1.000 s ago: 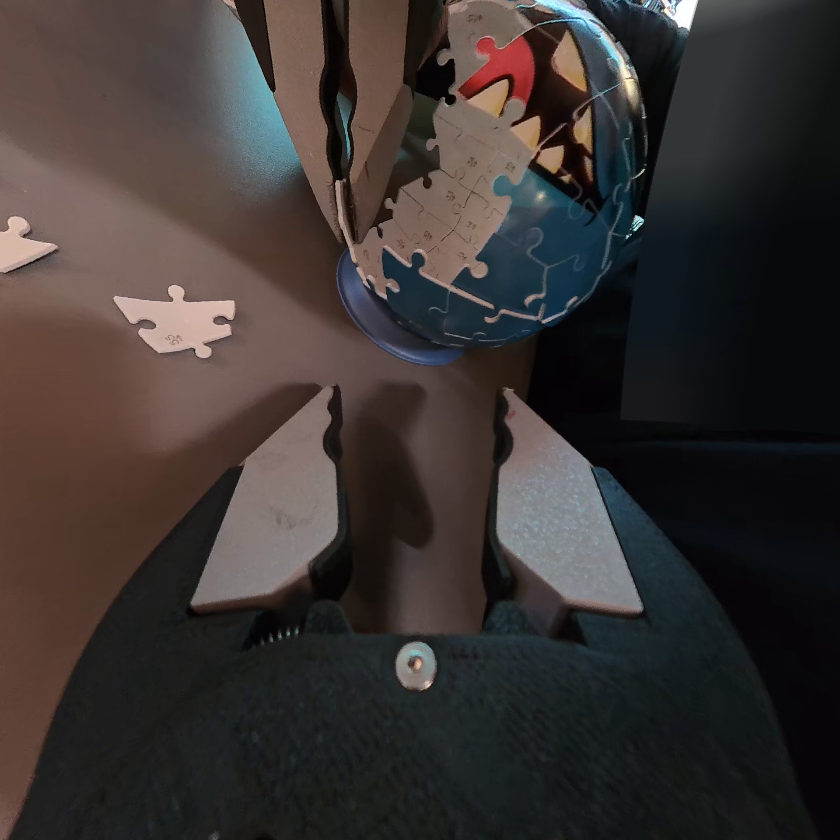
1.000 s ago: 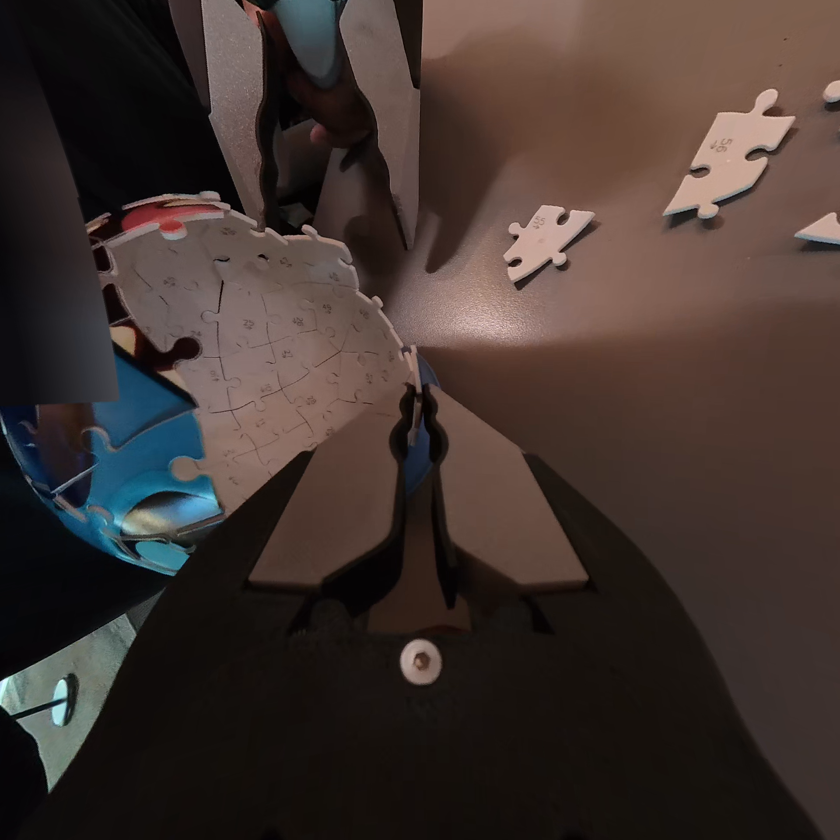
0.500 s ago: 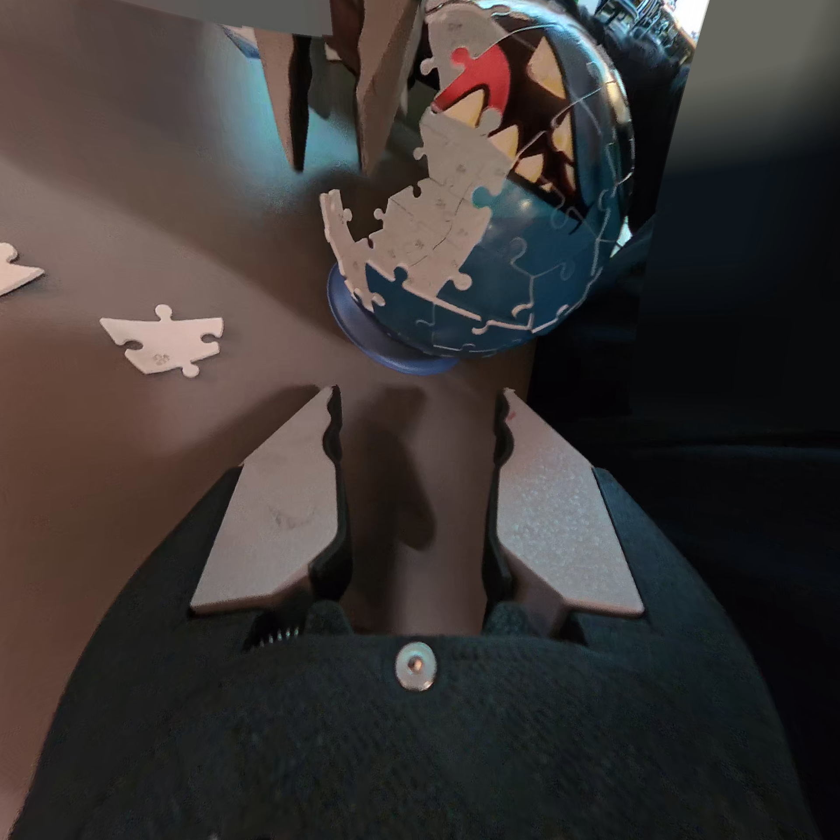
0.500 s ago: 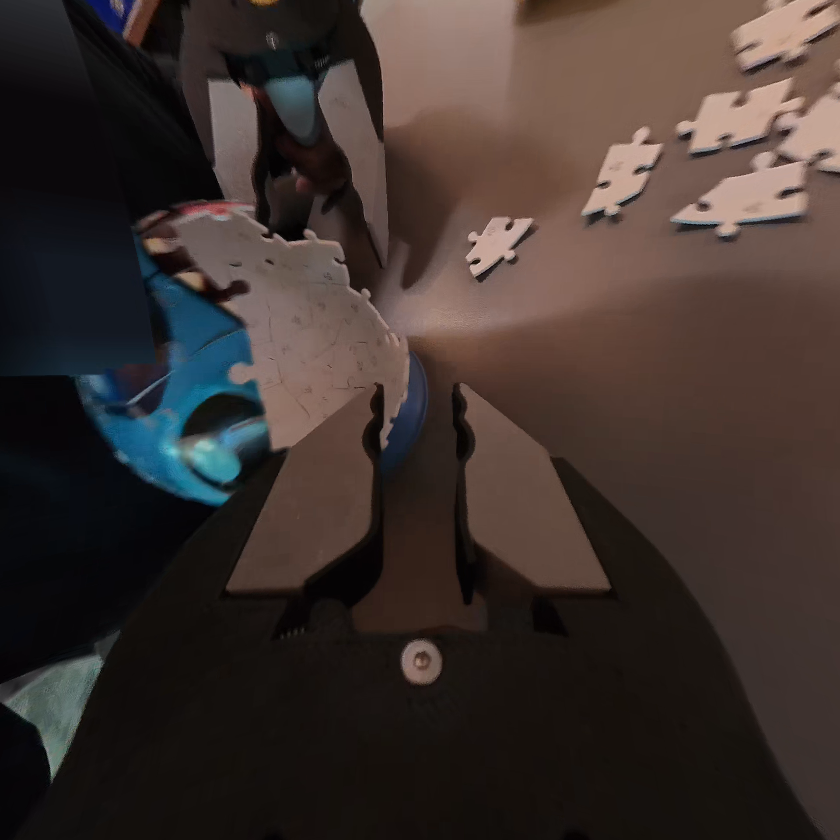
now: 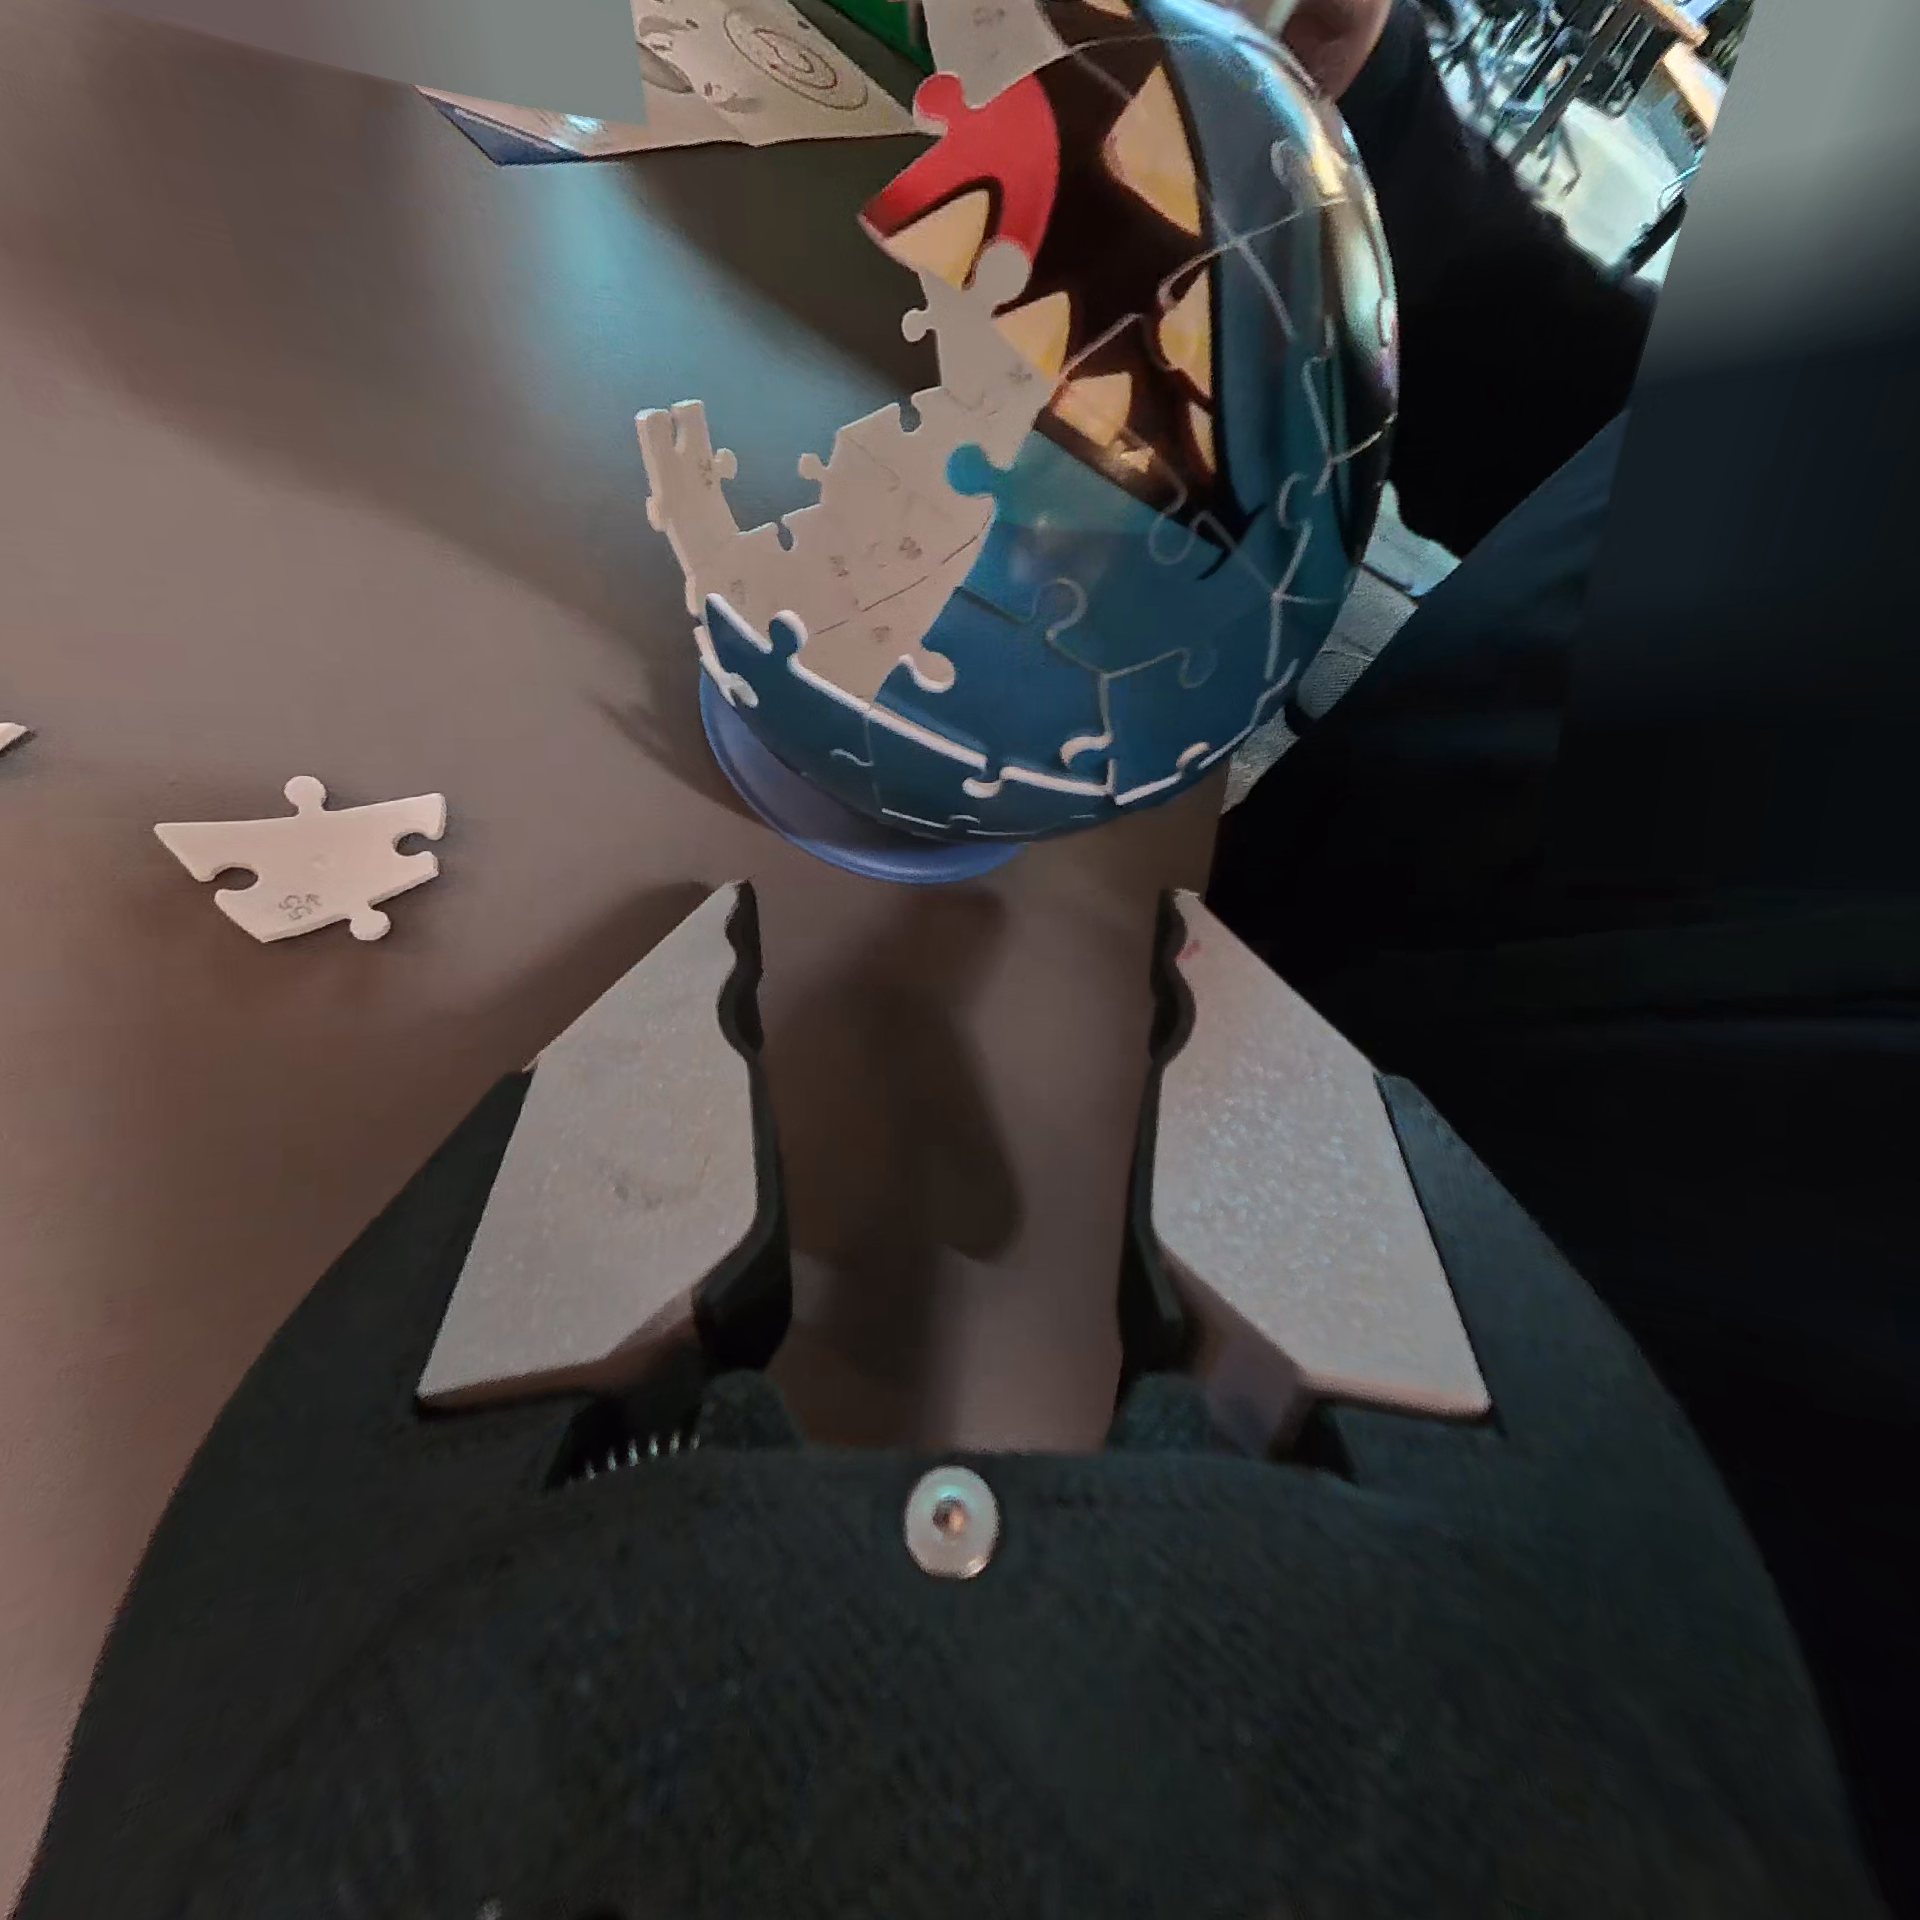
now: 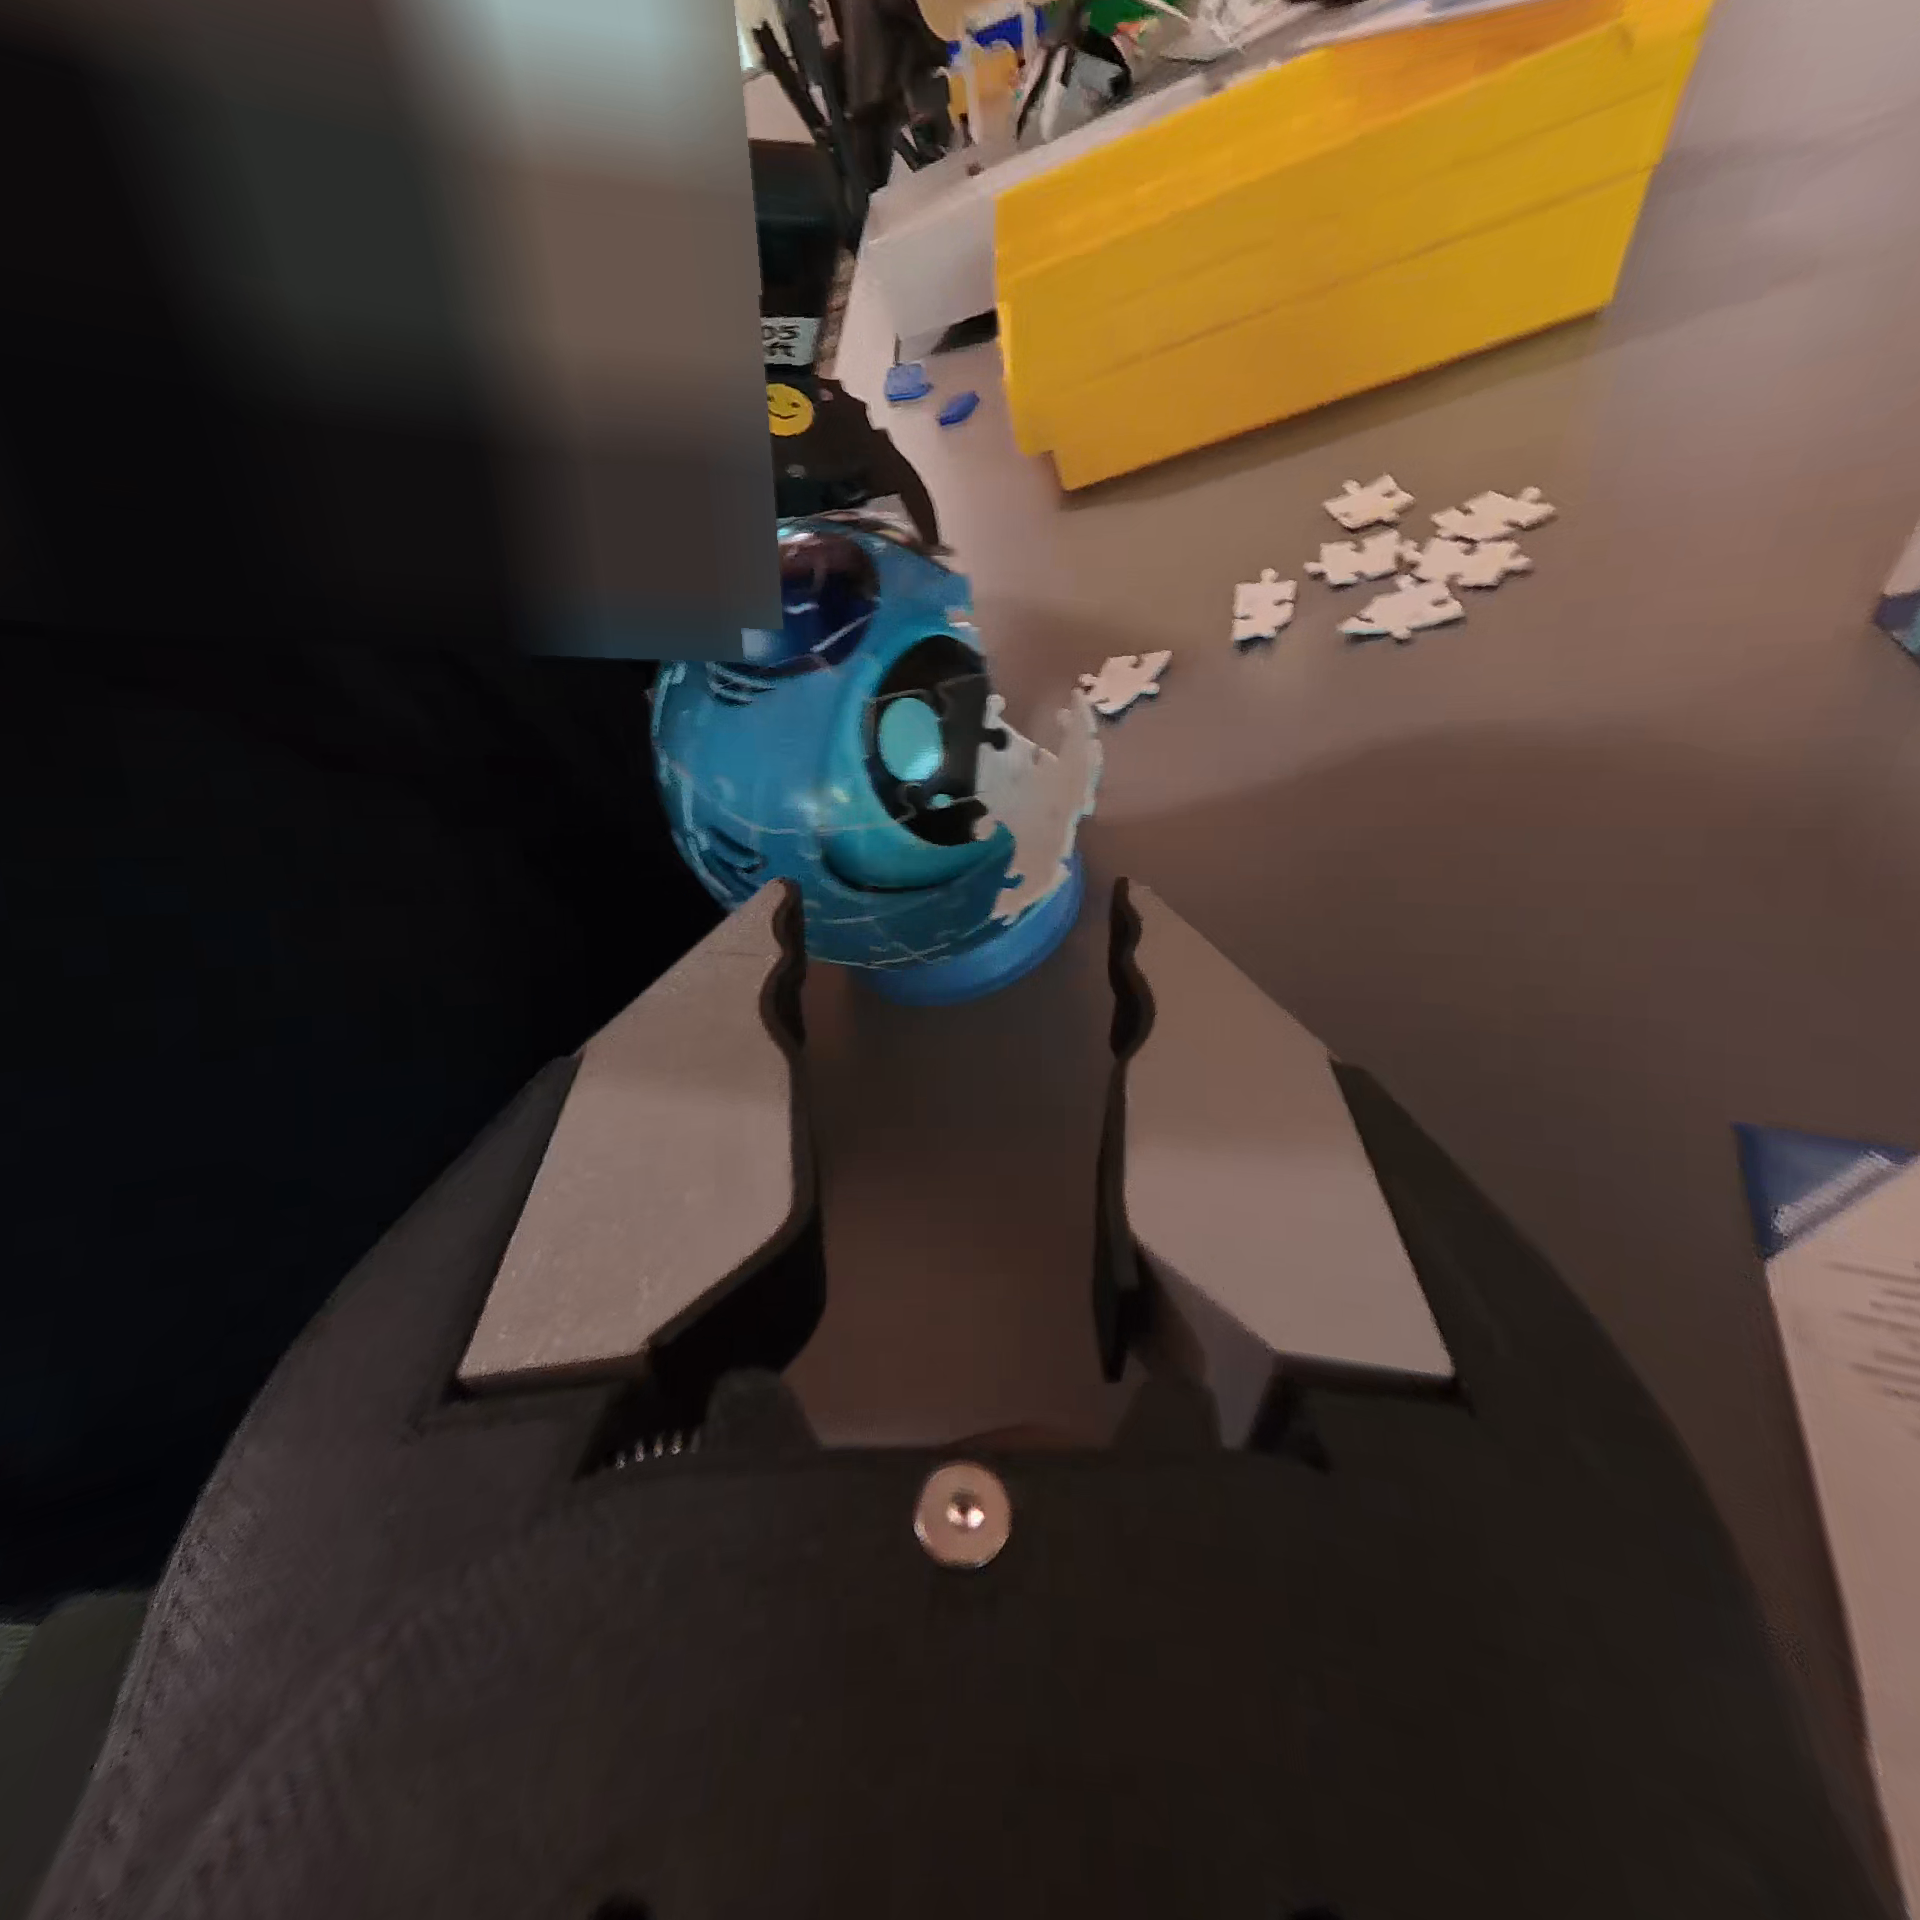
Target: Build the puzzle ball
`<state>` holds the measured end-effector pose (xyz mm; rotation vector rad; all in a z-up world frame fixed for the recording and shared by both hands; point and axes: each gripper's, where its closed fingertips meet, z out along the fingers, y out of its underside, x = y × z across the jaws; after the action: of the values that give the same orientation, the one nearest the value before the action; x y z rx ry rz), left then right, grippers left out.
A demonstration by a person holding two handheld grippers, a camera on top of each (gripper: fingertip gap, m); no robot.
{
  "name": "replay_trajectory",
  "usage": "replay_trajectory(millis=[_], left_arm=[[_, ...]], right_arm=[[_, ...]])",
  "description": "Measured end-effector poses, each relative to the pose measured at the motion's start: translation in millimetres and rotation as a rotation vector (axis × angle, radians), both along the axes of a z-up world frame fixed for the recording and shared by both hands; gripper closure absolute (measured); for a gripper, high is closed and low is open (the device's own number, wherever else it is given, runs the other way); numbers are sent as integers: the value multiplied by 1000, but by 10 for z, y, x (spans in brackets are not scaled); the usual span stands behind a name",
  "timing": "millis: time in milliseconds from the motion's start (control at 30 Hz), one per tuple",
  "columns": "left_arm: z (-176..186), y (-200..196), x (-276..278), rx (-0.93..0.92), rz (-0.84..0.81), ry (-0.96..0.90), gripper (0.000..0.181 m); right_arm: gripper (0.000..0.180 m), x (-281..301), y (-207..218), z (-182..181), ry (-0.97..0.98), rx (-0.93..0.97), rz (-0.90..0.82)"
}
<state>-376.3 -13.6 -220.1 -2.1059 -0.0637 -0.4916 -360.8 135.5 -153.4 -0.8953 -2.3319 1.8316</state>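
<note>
Left gripper, nearest the viewer, with its two fingers spread apart and nothing between them, its tips just short of the puzzle ball and not touching it; right gripper, likewise with fingers parted and empty, its left fingertip overlapping the lower edge of the ball in its own view, though contact cannot be judged. The puzzle ball, part-built, sits on a round blue stand at the edge of the dark table; its lower shell is blue, its upper side carries a red, cream and dark pattern, and a gap on the side away from the table edge exposes the white backs of the joined pieces, with one piece standing up alone at the rim of the gap. A single loose piece, white side up, lies flat on the table near the ball, to the left of the left gripper. Farther from the ball, a cluster of loose pieces lies spread on the table, also white side up. Beyond that cluster stands a yellow box, well apart from the ball
</note>
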Motion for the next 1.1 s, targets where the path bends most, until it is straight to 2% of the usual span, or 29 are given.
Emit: replay_trajectory(millis=[100, 233, 500, 733, 1100], left_arm=[[-62, -3, -84, -34, 18, 85, 102], [-132, 47, -111, -59, -10, 198, 93], [-89, 158, -84, -21, -69, 222, 91], [-80, 208, 33, -6, -105, 246, 104], [-45, 230, 5, 6, -59, 205, 106]], right_arm=[[114, 122, -162, -61, 58, 56, 2], [106, 173, -361, -127, 119, 103, -77], [94, 143, -509, -194, 276, 281, -227], [90, 119, -623, -292, 276, 299, -172], [89, 78, -585, -248, 272, 267, -154]])
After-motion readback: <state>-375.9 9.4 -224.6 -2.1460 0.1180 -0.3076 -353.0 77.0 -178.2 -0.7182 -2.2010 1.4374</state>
